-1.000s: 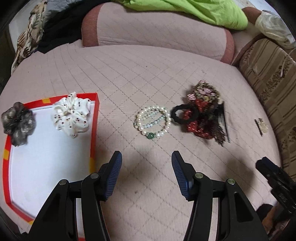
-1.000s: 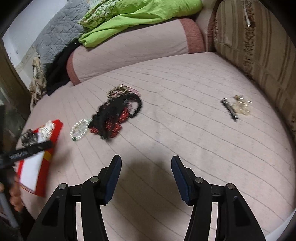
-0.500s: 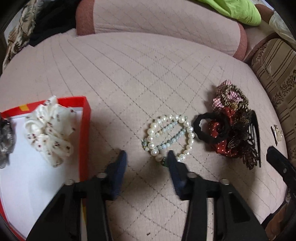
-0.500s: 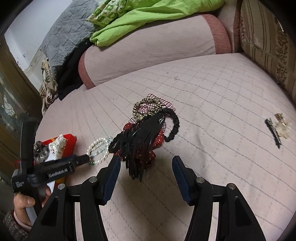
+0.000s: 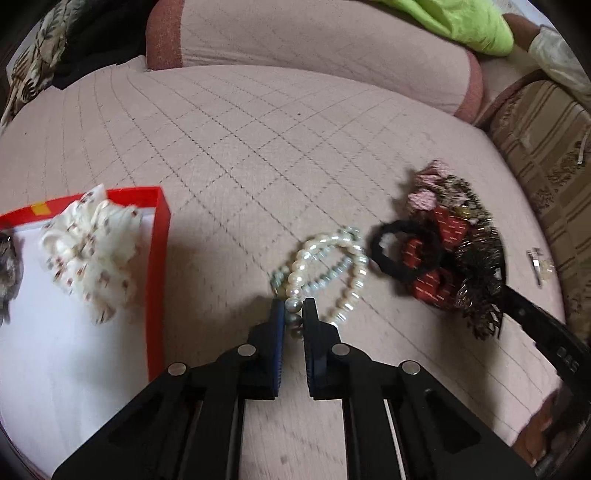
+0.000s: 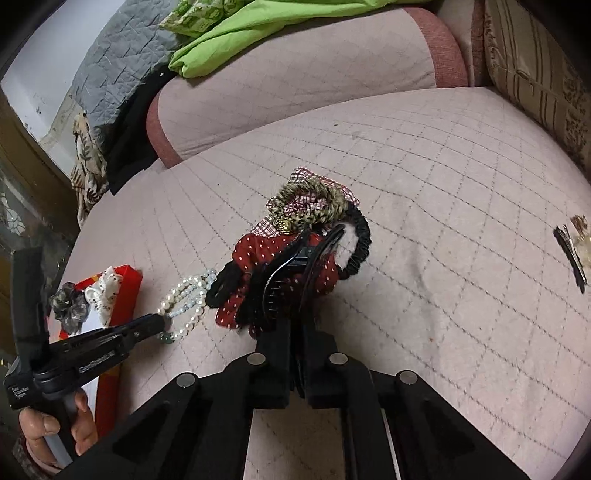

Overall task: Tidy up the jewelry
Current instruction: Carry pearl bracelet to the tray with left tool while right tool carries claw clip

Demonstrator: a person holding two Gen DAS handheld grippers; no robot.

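My left gripper [image 5: 293,314] is shut on the near end of a pearl bracelet [image 5: 325,254] lying on the pink quilted bed. A red-rimmed white tray [image 5: 160,236] at the left holds a cream scrunchie [image 5: 90,251] and a grey scrunchie [image 5: 7,273]. My right gripper [image 6: 295,325] is shut on a black claw hair clip [image 6: 295,269] on a pile of scrunchies: red dotted [image 6: 255,247], plaid and leopard [image 6: 310,203], and a black hair tie [image 6: 358,243]. The bracelet also shows in the right wrist view [image 6: 188,299].
A small hairpin and clear clip [image 6: 574,247] lie at the far right of the bed, also seen in the left wrist view [image 5: 539,262]. A pink bolster [image 5: 314,40] with a green cloth [image 6: 258,26] lies behind. A striped cushion [image 5: 546,147] borders the right.
My left gripper moved forward and closed on the pearl bracelet. My right gripper moved to the scrunchie pile and closed on the black claw clip.
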